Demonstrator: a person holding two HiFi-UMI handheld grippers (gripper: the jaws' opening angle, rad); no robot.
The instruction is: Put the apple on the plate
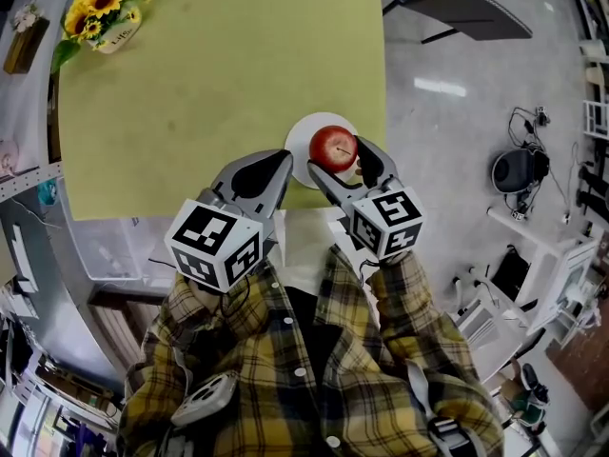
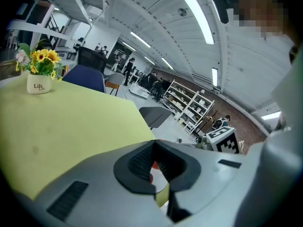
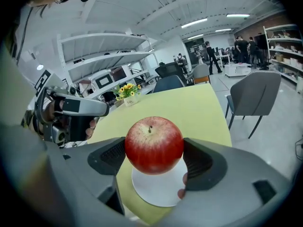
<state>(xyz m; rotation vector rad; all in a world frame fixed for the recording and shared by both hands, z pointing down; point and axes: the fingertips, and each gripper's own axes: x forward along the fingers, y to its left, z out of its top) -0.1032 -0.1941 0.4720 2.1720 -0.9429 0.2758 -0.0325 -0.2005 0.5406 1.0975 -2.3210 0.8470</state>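
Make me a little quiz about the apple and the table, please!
1. True or false: the right gripper is empty.
2. What stands at the far corner of the table? A) flowers B) a lamp C) a book
3. Fill in: the plate is ___ in colour.
Key: 1 false, it grips the apple; 2 A; 3 white.

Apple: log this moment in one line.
right hand-held gripper: shut on apple | apple: over plate | left hand-held gripper: shut, empty
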